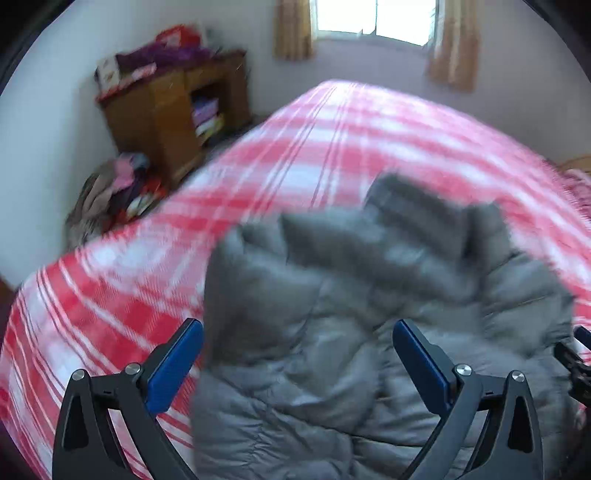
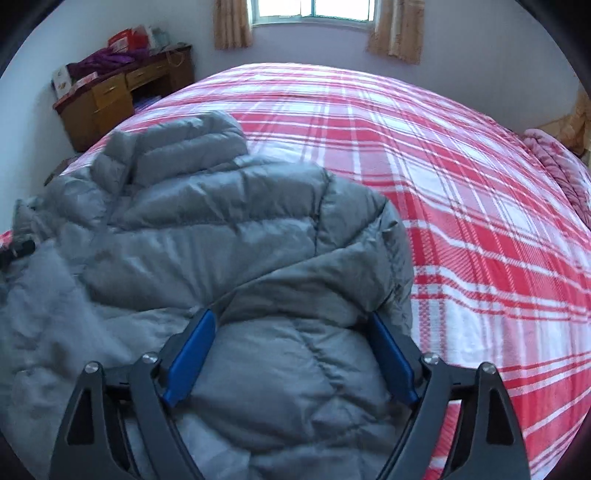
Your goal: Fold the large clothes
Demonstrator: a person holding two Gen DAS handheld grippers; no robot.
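A grey puffer jacket [image 1: 369, 314] lies on the red and white plaid bed cover [image 1: 295, 147], collar toward the far side; the left wrist view is blurred. My left gripper [image 1: 297, 332] is open, its blue pads wide apart above the jacket's left part. In the right wrist view the jacket [image 2: 221, 229] shows clearly with its collar at the upper left. My right gripper [image 2: 291, 325] is open, its fingers [image 2: 192, 354] straddling a bulge of the jacket's near part without closing on it. The right gripper's edge shows in the left wrist view [image 1: 576, 362].
A wooden desk [image 2: 110, 92] with piled items stands by the far left wall, with a heap of clothes [image 1: 110, 195] on the floor near it. A window [image 2: 310, 9] with curtains is behind the bed. A pink blanket [image 2: 557, 166] lies at the bed's right edge.
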